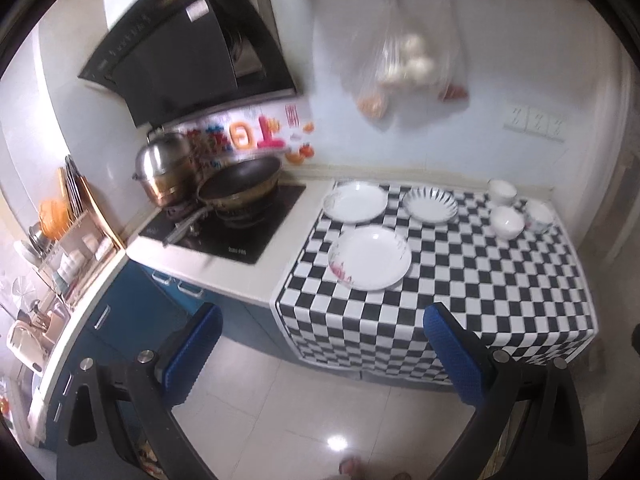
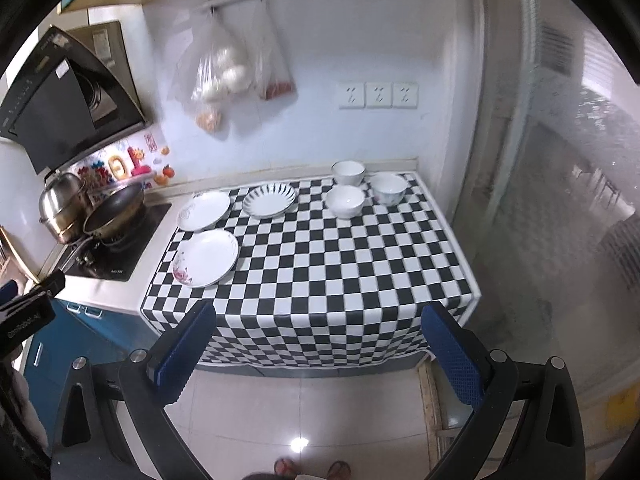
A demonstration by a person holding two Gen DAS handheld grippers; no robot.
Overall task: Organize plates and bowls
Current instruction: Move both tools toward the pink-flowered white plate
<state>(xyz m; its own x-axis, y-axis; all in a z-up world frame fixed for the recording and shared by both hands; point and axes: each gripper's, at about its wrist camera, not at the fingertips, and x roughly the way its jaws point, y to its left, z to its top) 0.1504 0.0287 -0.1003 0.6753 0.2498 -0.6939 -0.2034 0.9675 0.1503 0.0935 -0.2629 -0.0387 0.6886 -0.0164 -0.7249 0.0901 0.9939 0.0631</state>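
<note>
Both claws hang well back from the tabletop (image 2: 400, 280), above the floor; left claw (image 1: 320, 360) and right claw (image 2: 320, 352) each spread wide, nothing held. On the checkered cloth: three plates to the left, namely the flowered plate (image 2: 206, 258) nearest, a plain plate (image 2: 204, 210) behind it and a striped plate (image 2: 269, 200) beside that, and three bowls (image 2: 346, 200) clustered at the back right, all apart and unstacked. Judgement: start with the nearest plate; come in low, slip one pad under the rim and close gently, since glazed ware slides and plates chip if dropped onto each other.
</note>
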